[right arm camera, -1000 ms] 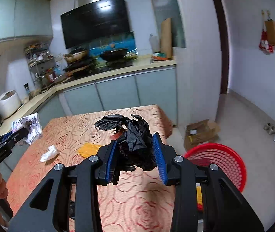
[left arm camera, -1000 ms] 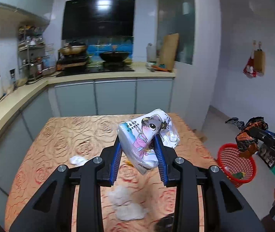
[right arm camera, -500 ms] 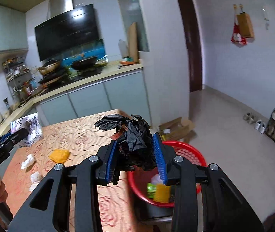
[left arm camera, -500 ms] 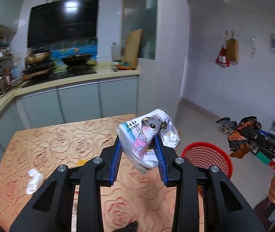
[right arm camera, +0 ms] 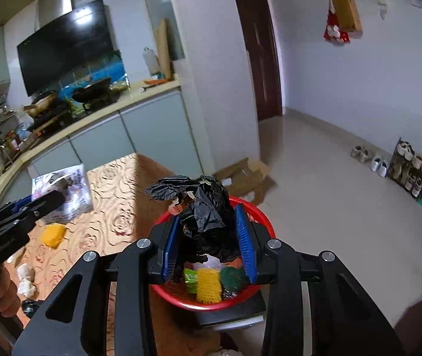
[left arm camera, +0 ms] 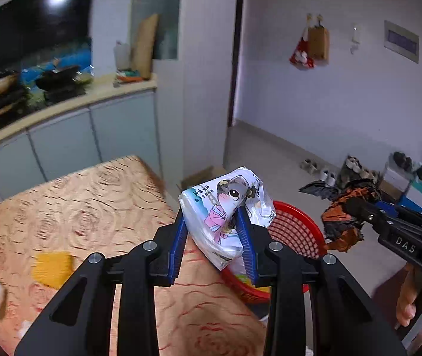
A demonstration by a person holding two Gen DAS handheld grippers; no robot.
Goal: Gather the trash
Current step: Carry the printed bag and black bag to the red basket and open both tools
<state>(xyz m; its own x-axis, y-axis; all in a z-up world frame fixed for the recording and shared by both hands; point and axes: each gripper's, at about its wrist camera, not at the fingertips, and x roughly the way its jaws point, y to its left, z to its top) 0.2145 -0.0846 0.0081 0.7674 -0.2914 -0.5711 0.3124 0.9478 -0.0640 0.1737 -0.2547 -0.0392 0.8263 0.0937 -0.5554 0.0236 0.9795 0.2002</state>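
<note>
Fingers of the right gripper [right arm camera: 208, 244] pinch crumpled black plastic [right arm camera: 203, 219] over the red basket [right arm camera: 258, 216] at lower centre, ready to drop; left gripper [left arm camera: 212, 247] clamps a printed wrapper [left arm camera: 225, 207] beside the counter [left arm camera: 86, 204] edge.

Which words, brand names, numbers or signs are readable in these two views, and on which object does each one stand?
"DAS": white letters on the black body of the right gripper, seen from the left wrist.
Blue printed characters on the white cartoon-printed plastic packet in the left gripper: too small to read.
Lettering on the left gripper's black body in the right wrist view: blurred.
Grey wall panel: nothing readable.
</note>
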